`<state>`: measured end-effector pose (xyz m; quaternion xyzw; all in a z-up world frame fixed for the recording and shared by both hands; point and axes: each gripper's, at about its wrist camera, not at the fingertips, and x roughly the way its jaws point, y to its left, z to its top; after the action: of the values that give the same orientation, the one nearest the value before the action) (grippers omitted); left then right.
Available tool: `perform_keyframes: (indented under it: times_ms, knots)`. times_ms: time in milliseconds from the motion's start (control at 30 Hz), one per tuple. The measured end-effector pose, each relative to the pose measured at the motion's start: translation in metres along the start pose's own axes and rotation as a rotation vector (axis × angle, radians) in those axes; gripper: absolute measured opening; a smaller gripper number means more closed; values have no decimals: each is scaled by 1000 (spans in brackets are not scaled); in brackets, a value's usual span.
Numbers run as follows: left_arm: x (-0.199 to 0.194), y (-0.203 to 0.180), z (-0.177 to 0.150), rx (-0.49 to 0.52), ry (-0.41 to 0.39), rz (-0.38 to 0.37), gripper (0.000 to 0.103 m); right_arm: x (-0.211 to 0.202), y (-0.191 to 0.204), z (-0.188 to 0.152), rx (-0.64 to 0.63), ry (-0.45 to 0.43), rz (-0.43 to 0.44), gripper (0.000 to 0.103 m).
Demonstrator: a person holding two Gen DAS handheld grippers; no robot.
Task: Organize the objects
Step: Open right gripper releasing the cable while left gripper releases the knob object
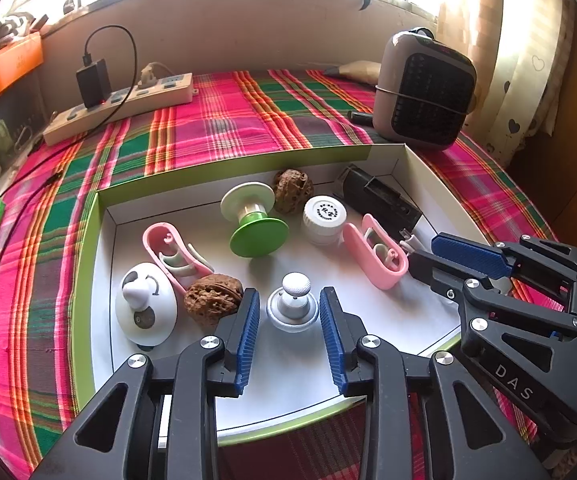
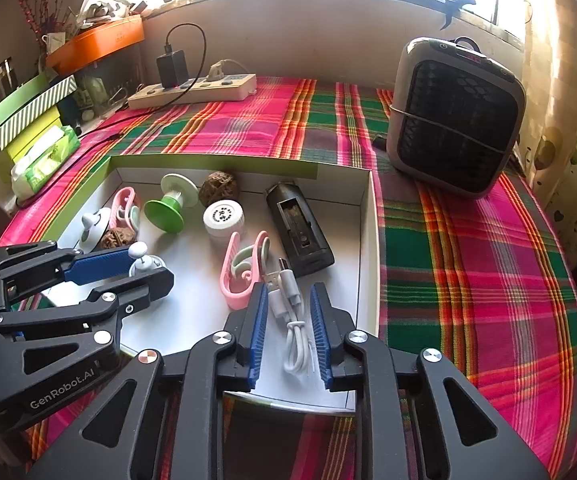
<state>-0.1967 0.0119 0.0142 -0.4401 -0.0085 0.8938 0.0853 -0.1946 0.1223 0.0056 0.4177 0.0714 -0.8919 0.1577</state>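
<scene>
A green-edged white box (image 1: 88, 240) holds small objects. My left gripper (image 1: 288, 300) is open, its fingers on either side of a silver knob with a white ball top (image 1: 293, 304), apart from it. A walnut (image 1: 213, 298) lies just left of the left finger. My right gripper (image 2: 288, 300) is open around a coiled white USB cable (image 2: 294, 332). A pink clip (image 2: 244, 272) lies just left of it. The right gripper shows in the left wrist view (image 1: 444, 256), and the left gripper in the right wrist view (image 2: 144, 268).
In the box lie a second pink clip (image 1: 172, 252), a white round gadget (image 1: 144, 308), a green-and-white spool (image 1: 254, 220), a second walnut (image 1: 292, 190), a white jar (image 1: 324, 220) and a black device (image 1: 380, 200). A heater (image 1: 424, 88) and a power strip (image 1: 120, 108) stand on the plaid cloth.
</scene>
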Motion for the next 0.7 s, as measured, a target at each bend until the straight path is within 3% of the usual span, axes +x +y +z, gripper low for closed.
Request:
perform_keyframes:
  times_ms: [700]
  knots:
    - [-11,-1,0,1,-27,36,33,-10,2,-2,4,-16,-7,38]
